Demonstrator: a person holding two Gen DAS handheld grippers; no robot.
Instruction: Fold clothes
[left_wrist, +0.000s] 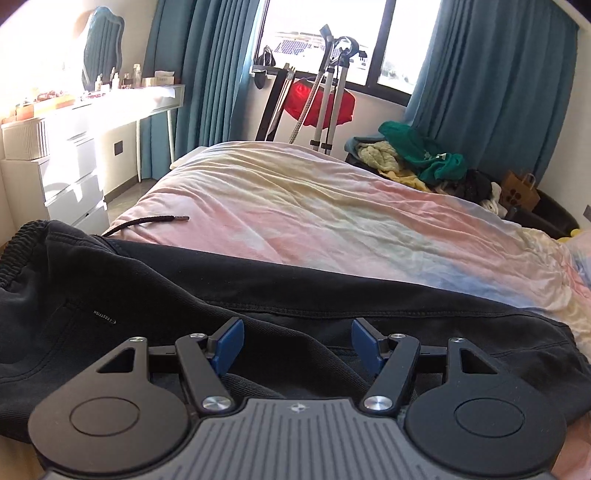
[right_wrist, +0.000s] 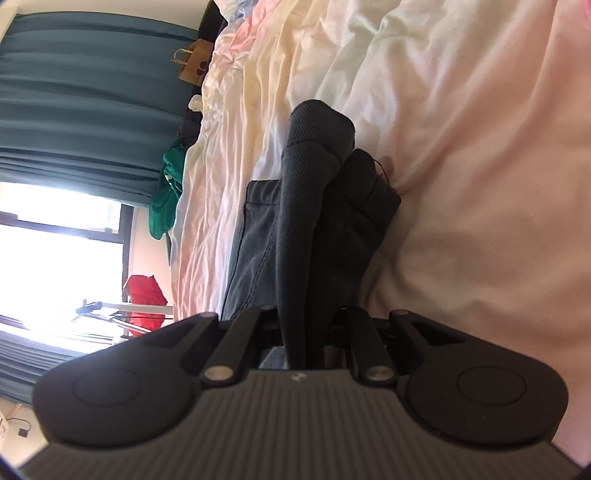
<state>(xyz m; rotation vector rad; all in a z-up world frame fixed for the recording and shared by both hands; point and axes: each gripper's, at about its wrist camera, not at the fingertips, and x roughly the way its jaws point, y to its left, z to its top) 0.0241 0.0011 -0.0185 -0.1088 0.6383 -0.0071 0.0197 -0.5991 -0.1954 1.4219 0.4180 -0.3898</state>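
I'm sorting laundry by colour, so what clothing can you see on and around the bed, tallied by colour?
Black: 1, the black trousers spread on the bed
Green: 1, the green garment on the pile beside it
Red: 1, the red garment hung by the window
Pale yellow: 1, the yellow knit
Total: 4

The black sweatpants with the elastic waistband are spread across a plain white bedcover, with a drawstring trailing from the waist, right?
Not quite. The black sweatpants with the elastic waistband lie on a pastel tie-dye bedcover of pink, yellow and blue, not plain white. The left wrist view shows it; the drawstring does trail from the waist.
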